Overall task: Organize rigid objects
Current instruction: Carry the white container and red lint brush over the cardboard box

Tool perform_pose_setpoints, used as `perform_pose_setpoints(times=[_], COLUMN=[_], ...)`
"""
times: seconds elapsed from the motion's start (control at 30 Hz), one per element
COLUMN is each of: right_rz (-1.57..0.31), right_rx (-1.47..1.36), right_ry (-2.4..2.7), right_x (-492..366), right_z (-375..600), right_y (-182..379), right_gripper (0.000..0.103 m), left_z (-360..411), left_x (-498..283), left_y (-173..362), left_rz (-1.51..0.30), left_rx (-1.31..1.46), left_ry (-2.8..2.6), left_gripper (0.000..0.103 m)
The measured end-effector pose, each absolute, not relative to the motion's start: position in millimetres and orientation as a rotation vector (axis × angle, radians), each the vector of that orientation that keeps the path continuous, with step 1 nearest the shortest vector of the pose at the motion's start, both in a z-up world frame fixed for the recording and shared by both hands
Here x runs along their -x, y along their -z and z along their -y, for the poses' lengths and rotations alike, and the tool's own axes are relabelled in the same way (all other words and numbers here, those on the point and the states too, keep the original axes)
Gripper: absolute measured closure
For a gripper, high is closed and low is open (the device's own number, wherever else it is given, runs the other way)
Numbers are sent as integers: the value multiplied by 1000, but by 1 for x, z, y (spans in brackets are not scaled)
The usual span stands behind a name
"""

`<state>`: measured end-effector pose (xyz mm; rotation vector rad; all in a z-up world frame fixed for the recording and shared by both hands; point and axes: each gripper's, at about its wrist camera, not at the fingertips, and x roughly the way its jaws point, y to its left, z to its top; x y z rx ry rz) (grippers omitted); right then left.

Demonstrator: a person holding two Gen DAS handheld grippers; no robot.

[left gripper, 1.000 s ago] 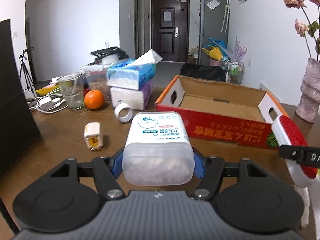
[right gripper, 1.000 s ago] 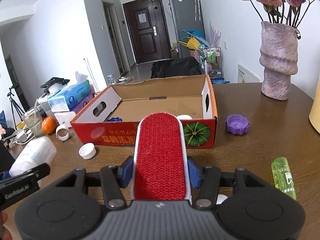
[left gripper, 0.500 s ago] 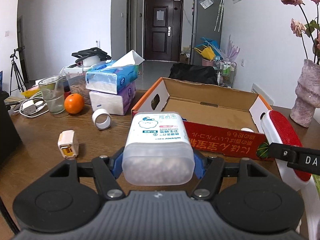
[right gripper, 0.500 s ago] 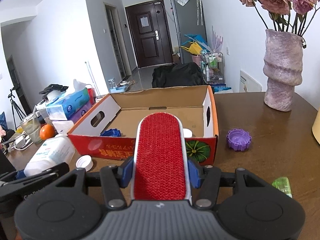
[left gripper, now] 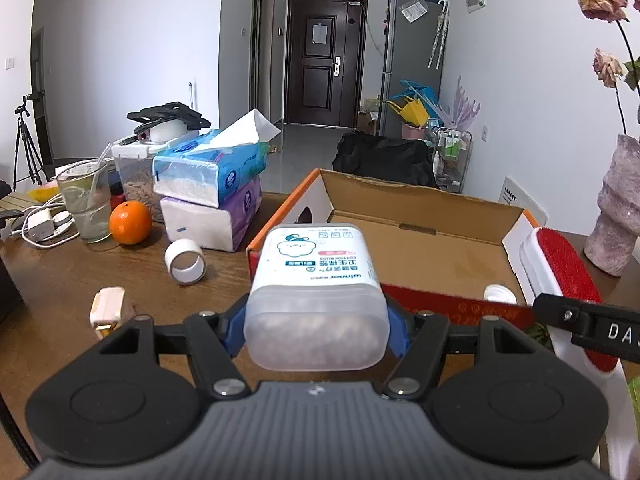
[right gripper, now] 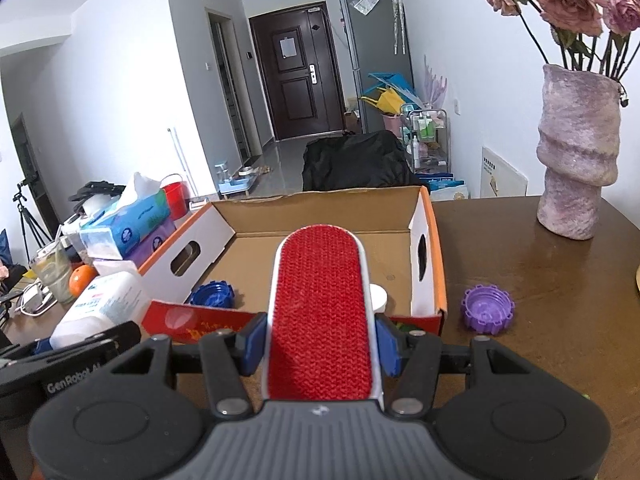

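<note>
1. The left wrist view looks forward along the left gripper (left gripper: 316, 326) from just above the brown wooden table (left gripper: 60, 280), level and low, towards a dark door at the far end of the room.
2. It sits close to the open red-and-orange cardboard box (left gripper: 420, 216), facing the box's near left corner.
3. The right wrist view looks along the right gripper (right gripper: 320, 346), likewise low and near, facing the box (right gripper: 320, 204) from its near right side.
4. Both views share the box, the stacked blue and purple tissue packs (left gripper: 212, 196) (right gripper: 128, 220), the round orange fruit (left gripper: 130, 222) (right gripper: 80, 280) and the door.
5. Each view catches the other gripper at its edge.
</note>
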<state>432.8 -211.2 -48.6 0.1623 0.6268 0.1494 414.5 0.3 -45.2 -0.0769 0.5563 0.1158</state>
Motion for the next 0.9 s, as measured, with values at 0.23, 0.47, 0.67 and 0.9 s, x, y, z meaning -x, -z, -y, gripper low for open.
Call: perform_pose_setpoints(times=[0.23, 0.47, 0.67, 0.9], right_rz=[-624, -619, -623, -631], right_rx=[-173, -176, -179, -173], right_ry=[-144, -139, -144, -137], right_x=[-452, -469, -485, -501], right_z=[211, 210, 208, 205], right_y=[48, 47, 47, 50], right_gripper=[48, 48, 48, 48], left_z=[-3, -7, -6, -3], left_x=[-435, -456, -472, -487], left_y=[45, 44, 42, 38], left_rz=[-555, -543, -532, -508], left_rx=[83, 87, 84, 76], left_ry=[-115, -124, -126, -126], left_gripper=[36, 36, 36, 36])
